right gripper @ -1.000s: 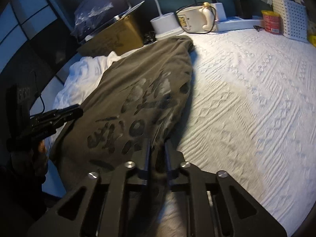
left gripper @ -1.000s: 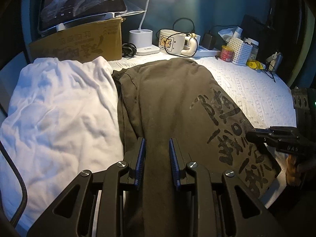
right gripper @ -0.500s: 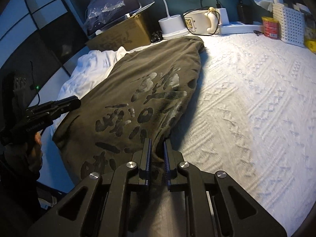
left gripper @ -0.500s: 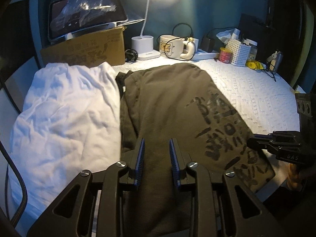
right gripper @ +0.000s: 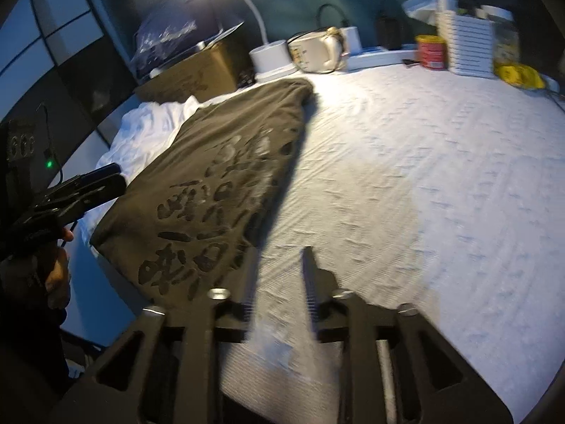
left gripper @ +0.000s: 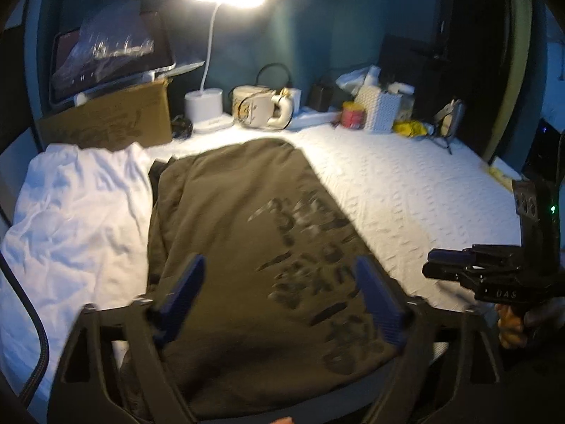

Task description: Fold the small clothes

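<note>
Both grippers' jaws opening, nothing gripped, above the olive garment (left gripper: 247, 233)

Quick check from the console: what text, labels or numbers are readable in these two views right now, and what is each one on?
"DAS": on the body of the right gripper, seen from the left wrist view.
Large dark characters printed on the olive shirt: stylised and blurred, not readable.
Print on the cardboard box: too blurred.
Graphic on the mug: too small.
Label on the red can: unreadable.

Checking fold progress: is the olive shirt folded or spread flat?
Folded lengthwise: the olive shirt lies as a narrow strip, no sleeves showing, its print running along the right edge beside the white garment.
</note>
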`<state>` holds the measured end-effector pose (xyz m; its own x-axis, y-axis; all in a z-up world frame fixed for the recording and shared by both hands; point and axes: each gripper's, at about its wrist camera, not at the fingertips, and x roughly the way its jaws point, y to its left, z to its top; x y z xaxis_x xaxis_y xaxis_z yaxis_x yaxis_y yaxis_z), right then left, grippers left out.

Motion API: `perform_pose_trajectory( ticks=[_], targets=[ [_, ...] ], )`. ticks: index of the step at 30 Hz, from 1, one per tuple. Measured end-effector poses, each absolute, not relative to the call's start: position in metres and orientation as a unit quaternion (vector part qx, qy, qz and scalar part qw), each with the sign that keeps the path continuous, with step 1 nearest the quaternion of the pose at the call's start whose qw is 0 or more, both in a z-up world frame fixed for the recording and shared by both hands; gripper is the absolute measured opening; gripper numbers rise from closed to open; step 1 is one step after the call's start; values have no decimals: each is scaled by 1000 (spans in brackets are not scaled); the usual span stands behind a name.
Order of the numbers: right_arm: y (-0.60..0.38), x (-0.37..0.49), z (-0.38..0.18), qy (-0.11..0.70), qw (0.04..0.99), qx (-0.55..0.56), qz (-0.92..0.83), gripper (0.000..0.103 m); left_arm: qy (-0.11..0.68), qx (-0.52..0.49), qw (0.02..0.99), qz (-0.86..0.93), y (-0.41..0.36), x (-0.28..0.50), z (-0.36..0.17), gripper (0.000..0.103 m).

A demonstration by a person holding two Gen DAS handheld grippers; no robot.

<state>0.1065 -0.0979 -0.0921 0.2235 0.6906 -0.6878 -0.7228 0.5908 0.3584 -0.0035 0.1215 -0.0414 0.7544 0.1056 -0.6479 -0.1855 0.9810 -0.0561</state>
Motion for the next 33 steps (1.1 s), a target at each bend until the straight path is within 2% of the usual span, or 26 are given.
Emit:
perform_pose_trajectory(
  ticks=[15,17,19,20,33],
  targets=[
    [-177,130,-65,408,840,13,356,41,295,-48,954,33,72,11,-18,101],
    [-185,132,-60,403,847,16,347,43,285,-47,957,43,68,12,-14,102],
    [-191,135,-55,397,853,18,339,57,277,-42,959,53,64,13,-10,102],
    [-194,136,-52,394,856,18,333,59,274,-40,959,56,64,15,-8,102],
    [-218,149,1,334,896,-2,292,60,214,-23,973,81,60,23,29,102]
  ],
)
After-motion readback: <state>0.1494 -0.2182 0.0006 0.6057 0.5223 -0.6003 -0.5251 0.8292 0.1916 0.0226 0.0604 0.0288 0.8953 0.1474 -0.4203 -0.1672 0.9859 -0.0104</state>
